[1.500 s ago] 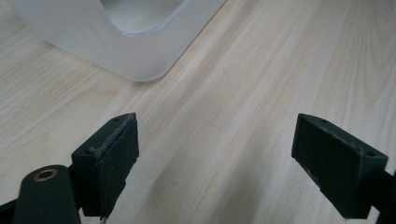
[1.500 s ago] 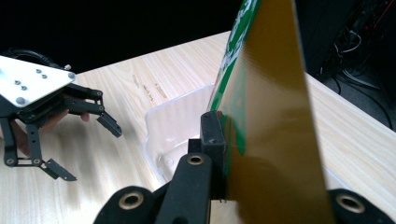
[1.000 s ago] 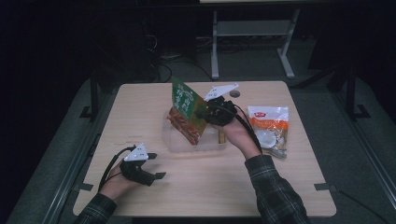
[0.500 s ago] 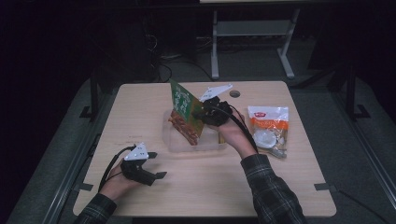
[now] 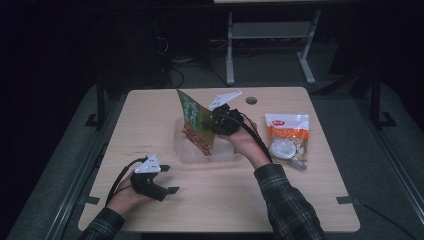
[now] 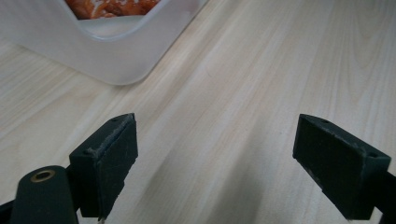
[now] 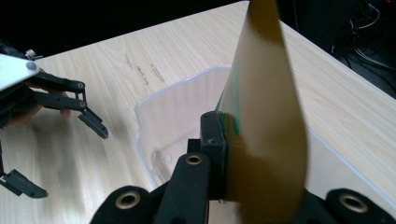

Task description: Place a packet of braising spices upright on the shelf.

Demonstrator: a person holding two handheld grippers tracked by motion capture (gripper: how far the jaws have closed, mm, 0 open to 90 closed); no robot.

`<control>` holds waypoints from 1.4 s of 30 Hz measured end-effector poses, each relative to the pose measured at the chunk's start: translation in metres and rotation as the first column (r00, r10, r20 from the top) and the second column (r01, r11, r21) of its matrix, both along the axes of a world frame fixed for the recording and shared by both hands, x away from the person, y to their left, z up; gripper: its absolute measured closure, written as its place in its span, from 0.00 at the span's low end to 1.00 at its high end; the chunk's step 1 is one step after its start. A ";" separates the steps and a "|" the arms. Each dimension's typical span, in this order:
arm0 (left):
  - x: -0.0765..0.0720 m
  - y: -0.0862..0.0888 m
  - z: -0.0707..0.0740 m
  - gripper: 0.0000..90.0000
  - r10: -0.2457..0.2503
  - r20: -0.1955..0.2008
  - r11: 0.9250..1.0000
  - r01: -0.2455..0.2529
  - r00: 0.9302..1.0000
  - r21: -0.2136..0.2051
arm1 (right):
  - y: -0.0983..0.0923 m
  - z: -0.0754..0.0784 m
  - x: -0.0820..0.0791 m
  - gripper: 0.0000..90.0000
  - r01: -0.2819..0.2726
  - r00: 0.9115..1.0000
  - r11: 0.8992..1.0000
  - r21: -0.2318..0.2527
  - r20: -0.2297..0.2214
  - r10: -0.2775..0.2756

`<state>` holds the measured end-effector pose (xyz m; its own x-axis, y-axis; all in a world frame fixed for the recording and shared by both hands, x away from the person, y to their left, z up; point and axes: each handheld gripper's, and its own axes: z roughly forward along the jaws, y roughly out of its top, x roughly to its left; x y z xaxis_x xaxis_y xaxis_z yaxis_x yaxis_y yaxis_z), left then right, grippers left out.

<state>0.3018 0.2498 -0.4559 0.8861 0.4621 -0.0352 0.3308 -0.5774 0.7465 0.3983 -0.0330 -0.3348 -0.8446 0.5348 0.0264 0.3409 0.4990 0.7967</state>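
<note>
In the high view, nearest the person's edge of the counter (image 5: pixel 220 200), the left gripper (image 5: pixel 165 184) rests low over the bare wood at the near left corner, held in the left hand (image 5: pixel 127 195). Its jaws stand wide apart with nothing between them; the left gripper view looks along them across plain wood grain toward a rounded corner of the clear plastic tub (image 6: pixel 116 60), which lies ahead and well clear of the pads. Farther in, near the middle of the counter, that tub (image 5: pixel 220 155) sits flat, and the right hand (image 5: pixel 247 142) reaches over its right side with the right gripper (image 5: pixel 212 122). Its jaws are closed tight on the green snack packet (image 5: pixel 192 120), pinching it by its edge so that the packet stands nearly upright over the tub, its lower, orange-printed part down inside the tub. In the right gripper view the packet (image 7: pixel 266 130) shows its dull gold back, clamped against one black pad, with the tub's rim (image 7: pixel 159 100) below and the left gripper (image 7: pixel 60 130) beyond it, open over the wood. To the right of the tub, apart from it, a second snack bag (image 5: pixel 287 137), orange and white, lies flat. Past the tub, near the far edge, a small dark round hole (image 5: pixel 251 100) marks the counter.
</note>
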 end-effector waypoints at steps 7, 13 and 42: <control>0.000 0.000 0.000 0.15 -0.004 -0.003 1.000 0.004 1.000 0.005 | 0.002 -0.001 -0.002 0.82 -0.005 1.000 1.000 0.007 -0.001 0.005; 0.000 -0.001 -0.002 0.15 0.000 -0.019 1.000 0.001 1.000 0.017 | 0.000 -0.001 -0.006 0.62 -0.006 1.000 0.999 0.037 -0.017 0.007; 0.001 0.002 -0.003 0.15 0.018 -0.020 1.000 -0.018 1.000 0.015 | -0.050 -0.017 -0.073 0.34 -0.034 0.999 0.997 0.074 0.027 0.032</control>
<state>0.3027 0.2522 -0.4585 0.8769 0.4786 -0.0454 0.3557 -0.5823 0.7310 0.3248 -0.0828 -0.3518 -0.8629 0.5036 0.0429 0.3039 0.4490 0.8402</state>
